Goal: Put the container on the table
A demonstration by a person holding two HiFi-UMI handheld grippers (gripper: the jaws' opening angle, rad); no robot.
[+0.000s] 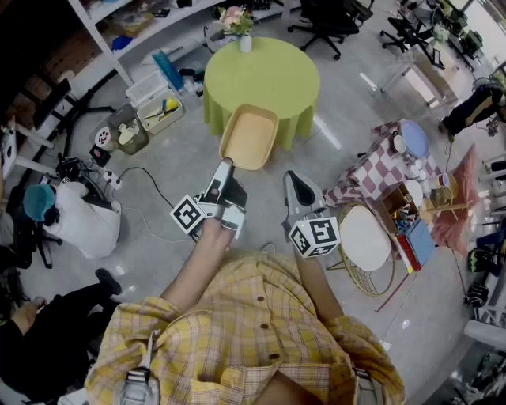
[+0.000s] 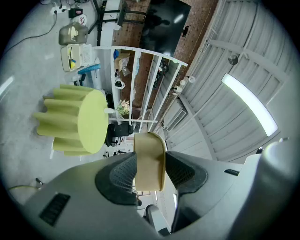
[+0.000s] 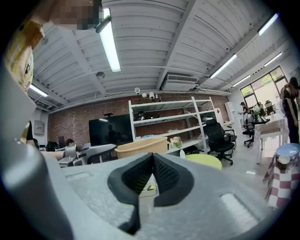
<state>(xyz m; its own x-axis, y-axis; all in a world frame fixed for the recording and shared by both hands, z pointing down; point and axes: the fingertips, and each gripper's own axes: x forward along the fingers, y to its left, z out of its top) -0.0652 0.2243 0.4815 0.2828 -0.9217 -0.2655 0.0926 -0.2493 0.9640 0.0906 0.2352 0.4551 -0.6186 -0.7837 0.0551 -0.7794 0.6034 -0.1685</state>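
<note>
A tan plastic container [image 1: 250, 137] hangs in the air just in front of the round table with the yellow-green cloth [image 1: 273, 71]. My left gripper [image 1: 224, 168] is shut on the container's near rim; in the left gripper view the rim [image 2: 149, 160] sits clamped between both pads. My right gripper [image 1: 294, 183] is beside it on the right, shut with nothing in it; its pads [image 3: 161, 174] meet in the right gripper view, where the container [image 3: 140, 146] shows to the left beyond them. A small white vase of flowers [image 1: 243, 32] stands at the table's far edge.
White shelving [image 1: 130, 32] runs along the back, with clear storage boxes [image 1: 158, 107] on the floor at its foot. A checkered-cloth table [image 1: 387, 166] and a round wire stool [image 1: 365, 241] stand at the right. A person [image 1: 75, 213] sits at the left. Office chairs [image 1: 324, 24] are behind the table.
</note>
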